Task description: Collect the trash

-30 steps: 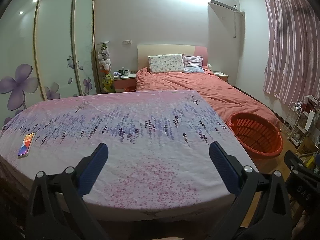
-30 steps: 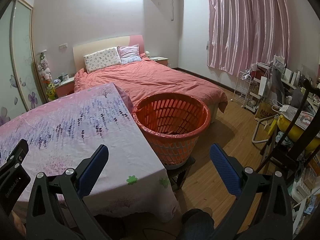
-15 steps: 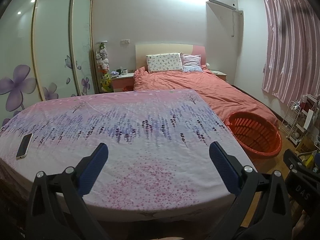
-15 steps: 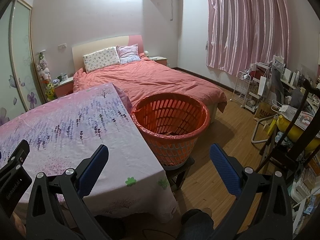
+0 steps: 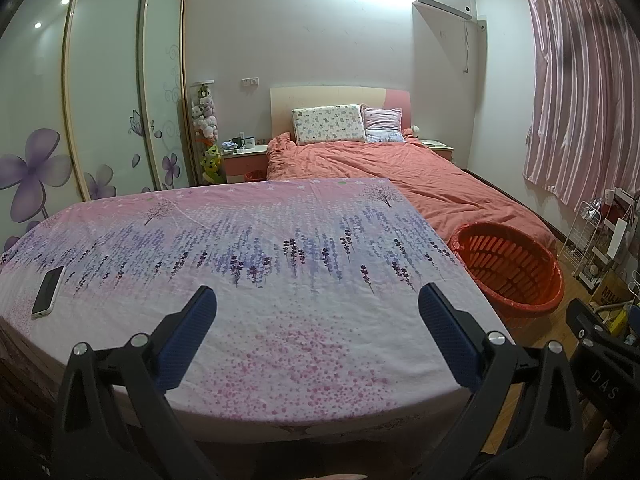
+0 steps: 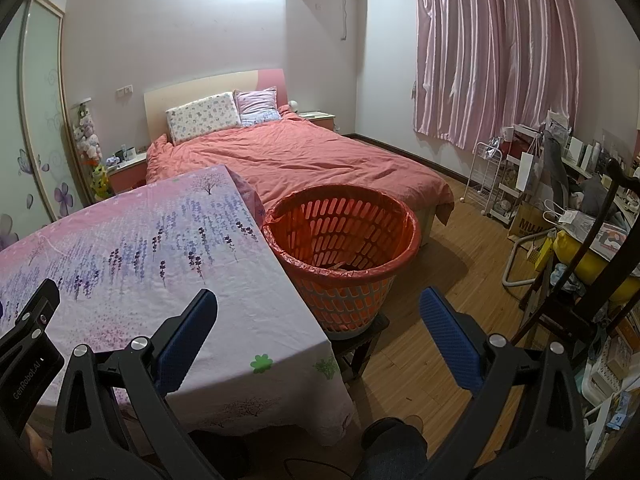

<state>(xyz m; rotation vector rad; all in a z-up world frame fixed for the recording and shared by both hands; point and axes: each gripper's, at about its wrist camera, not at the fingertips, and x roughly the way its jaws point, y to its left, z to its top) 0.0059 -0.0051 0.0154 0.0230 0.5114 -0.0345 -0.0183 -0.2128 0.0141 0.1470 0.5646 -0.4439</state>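
My left tongs (image 5: 316,320) and right tongs (image 6: 318,322), both spread apart and empty, above the cloth-covered counter (image 5: 280,248); orange laundry basket (image 6: 340,248) just beside it.

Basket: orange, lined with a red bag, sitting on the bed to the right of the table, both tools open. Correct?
Not quite. The basket is not on the bed; the right wrist view shows it on a small dark stool beside the table. The rest holds: red bag liner, left tool and right tool open.
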